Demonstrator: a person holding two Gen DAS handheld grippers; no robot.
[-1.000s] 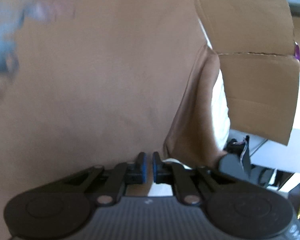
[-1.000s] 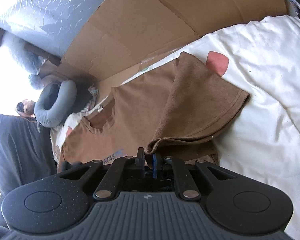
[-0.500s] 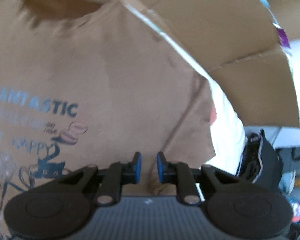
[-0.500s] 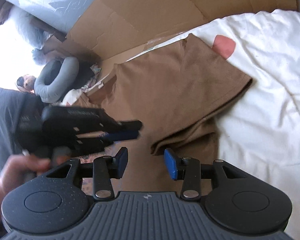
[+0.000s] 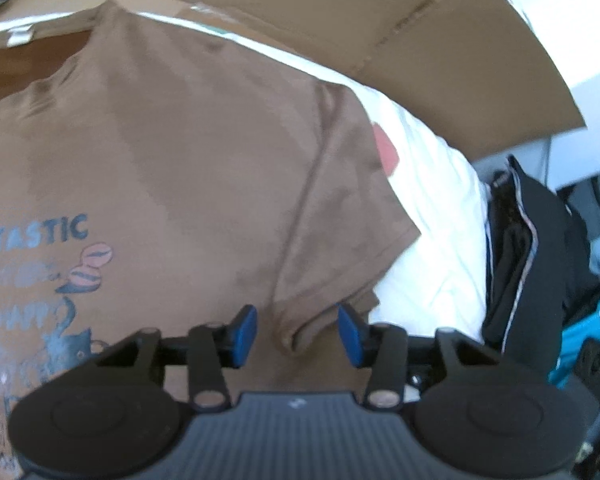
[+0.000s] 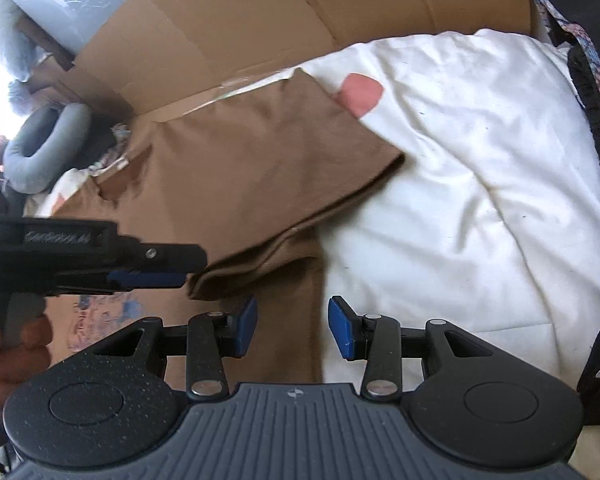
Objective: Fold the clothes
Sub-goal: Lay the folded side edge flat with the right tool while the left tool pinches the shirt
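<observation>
Between the open left gripper (image 5: pixel 297 330) pads lies the brown T-shirt (image 5: pixel 204 152) sleeve.

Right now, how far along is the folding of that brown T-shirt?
Barely begun. The brown T-shirt lies face up on the white bedding, its sleeve laid across the body. Nothing is in hand: the left gripper and right gripper are both open and empty, near the sleeve's edge. Body folds all remain, since the print shows fully.

Each camera sits on its gripper and looks forward, close above the brown shirt (image 5: pixel 204 152). Both see its sleeve (image 6: pixel 284 160), the white bedding (image 6: pixel 460 184) and the cardboard (image 5: pixel 440 52)
</observation>
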